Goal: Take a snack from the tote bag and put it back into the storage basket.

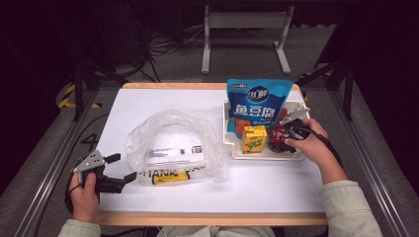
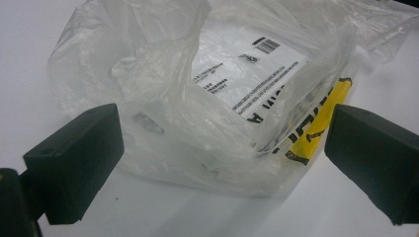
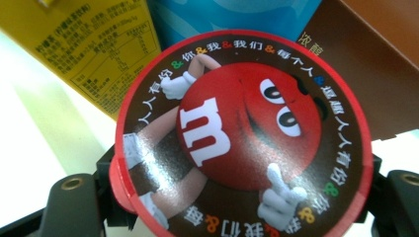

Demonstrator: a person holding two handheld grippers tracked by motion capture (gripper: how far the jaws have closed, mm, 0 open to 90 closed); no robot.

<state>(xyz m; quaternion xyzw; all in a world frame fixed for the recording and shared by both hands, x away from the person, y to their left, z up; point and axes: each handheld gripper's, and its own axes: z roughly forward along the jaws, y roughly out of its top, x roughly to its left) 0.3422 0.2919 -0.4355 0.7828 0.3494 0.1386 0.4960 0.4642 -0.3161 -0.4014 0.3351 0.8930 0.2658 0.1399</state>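
Observation:
A round red M&M's tub (image 1: 274,143) stands in the white tray (image 1: 267,156) at the right of the table. My right gripper (image 1: 280,132) reaches into the tray and is shut on the tub. In the right gripper view its lid (image 3: 242,138) sits between the two jaws of that gripper (image 3: 242,190), which touch its sides. A crumpled clear plastic bag (image 1: 173,148) with printed labels lies at the table's middle left. My left gripper (image 1: 125,167) rests near the front left corner, open, pointing at the bag (image 2: 197,74). Nothing is between the jaws of the left gripper (image 2: 225,158).
The tray also holds a yellow drink carton (image 1: 253,139) and a tall blue snack pouch (image 1: 257,101) leaning at its back. Close behind the tub are the carton (image 3: 99,54), the pouch (image 3: 232,15) and a brown box (image 3: 365,64). The table (image 1: 276,187) is white.

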